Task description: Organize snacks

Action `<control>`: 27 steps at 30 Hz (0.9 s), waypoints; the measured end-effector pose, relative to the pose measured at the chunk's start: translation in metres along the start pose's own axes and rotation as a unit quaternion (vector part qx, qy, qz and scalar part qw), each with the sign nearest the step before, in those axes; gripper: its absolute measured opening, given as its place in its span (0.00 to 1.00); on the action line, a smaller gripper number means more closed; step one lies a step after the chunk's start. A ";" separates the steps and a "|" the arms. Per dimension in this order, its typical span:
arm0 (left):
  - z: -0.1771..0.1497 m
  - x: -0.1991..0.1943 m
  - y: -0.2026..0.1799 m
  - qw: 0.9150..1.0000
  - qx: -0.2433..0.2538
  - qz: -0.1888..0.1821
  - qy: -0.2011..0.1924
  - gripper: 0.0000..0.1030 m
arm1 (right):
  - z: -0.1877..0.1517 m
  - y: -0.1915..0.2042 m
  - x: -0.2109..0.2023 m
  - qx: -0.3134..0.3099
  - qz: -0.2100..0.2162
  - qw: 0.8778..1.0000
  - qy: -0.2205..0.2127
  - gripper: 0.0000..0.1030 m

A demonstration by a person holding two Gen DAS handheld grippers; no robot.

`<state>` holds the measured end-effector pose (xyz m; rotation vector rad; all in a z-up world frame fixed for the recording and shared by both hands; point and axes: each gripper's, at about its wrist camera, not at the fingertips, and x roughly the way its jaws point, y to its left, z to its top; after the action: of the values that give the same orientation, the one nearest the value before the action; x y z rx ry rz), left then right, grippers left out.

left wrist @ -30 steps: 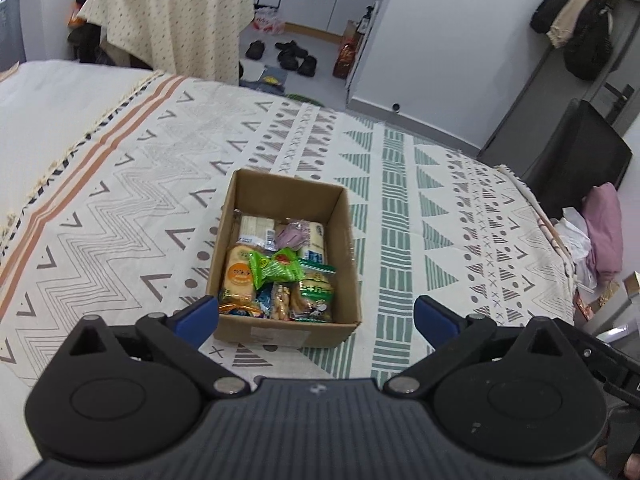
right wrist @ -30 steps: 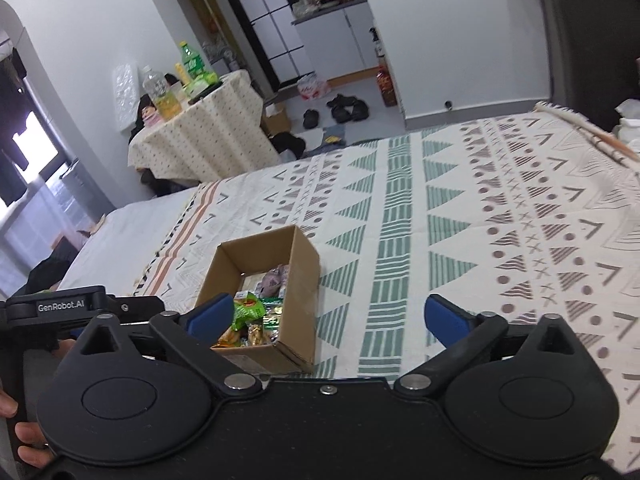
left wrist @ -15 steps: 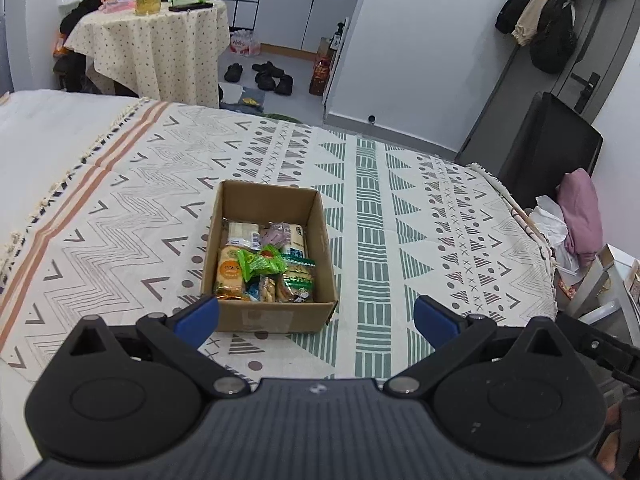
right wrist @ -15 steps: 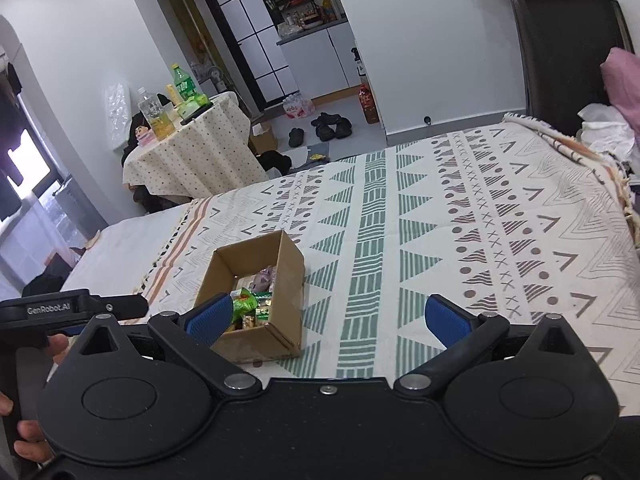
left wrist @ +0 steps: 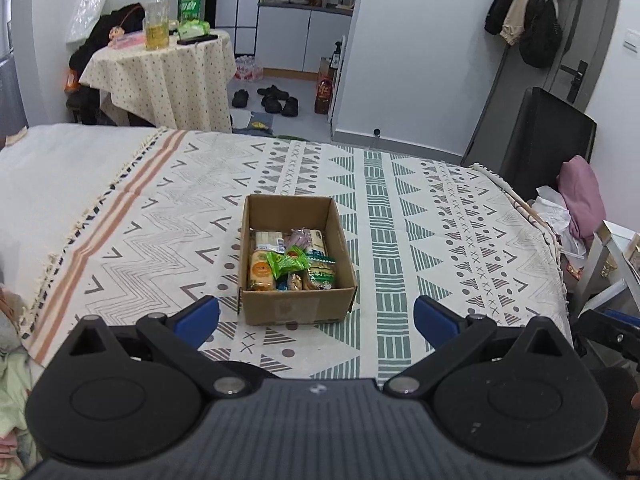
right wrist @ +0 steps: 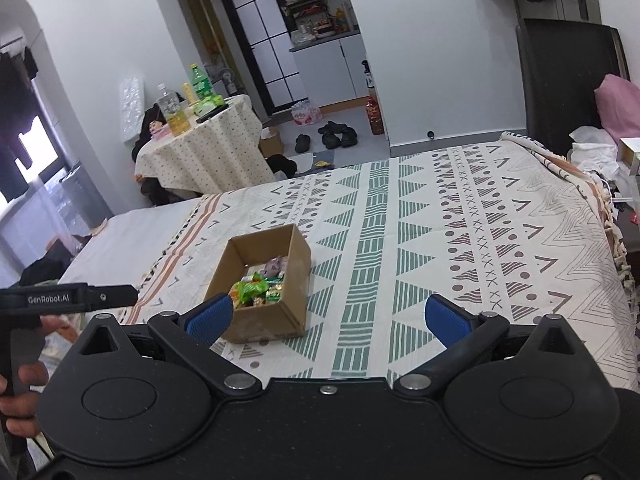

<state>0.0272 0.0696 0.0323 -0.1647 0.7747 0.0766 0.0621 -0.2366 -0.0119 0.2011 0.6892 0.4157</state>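
Note:
An open cardboard box (left wrist: pixel 297 307) stands on the patterned bedspread (left wrist: pixel 440 240). Several wrapped snacks (left wrist: pixel 290 265) lie packed in its near half; the far half shows bare cardboard. The box also shows in the right wrist view (right wrist: pixel 280 316), with the snacks (right wrist: pixel 256 290) inside. My left gripper (left wrist: pixel 316 322) is open and empty, held back from the box's near wall. My right gripper (right wrist: pixel 328 318) is open and empty, to the right of the box and back from it. The left gripper's body (right wrist: pixel 68 299) shows at the left edge of the right wrist view.
The bed's right edge (left wrist: pixel 552 248) drops to a cluttered floor with a black chair (left wrist: pixel 536 144) and pink cloth (left wrist: pixel 580 196). A round table with bottles (left wrist: pixel 168 64) stands beyond the bed's far edge. Shoes (left wrist: pixel 272 100) lie on the floor.
Both grippers have pulled back and risen from the box, which now looks smaller and farther. Both stay open and empty. The box and snacks have not moved.

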 end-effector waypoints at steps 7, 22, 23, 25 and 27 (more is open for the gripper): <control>-0.013 -0.021 0.003 1.000 0.012 -0.001 -0.008 1.00 | -0.013 0.008 -0.017 0.001 -0.001 1.000 -0.008 1.00; -0.031 -0.042 0.012 0.999 0.030 0.018 -0.012 1.00 | -0.031 0.028 -0.030 -0.029 0.009 1.000 -0.007 1.00; -0.032 -0.042 0.012 0.999 0.032 0.018 -0.011 1.00 | -0.031 0.030 -0.029 -0.031 0.011 0.999 -0.006 1.00; -0.032 -0.041 0.012 0.999 0.033 0.016 -0.009 1.00 | -0.032 0.033 -0.028 -0.035 0.014 0.999 -0.005 1.00; -0.033 -0.041 0.011 0.999 0.033 0.013 -0.008 1.00 | -0.033 0.035 -0.028 -0.040 0.016 0.999 -0.005 1.00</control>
<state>-0.0266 0.0743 0.0366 -0.0909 0.7617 0.0773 0.0107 -0.2155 -0.0096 0.1381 0.6592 0.4722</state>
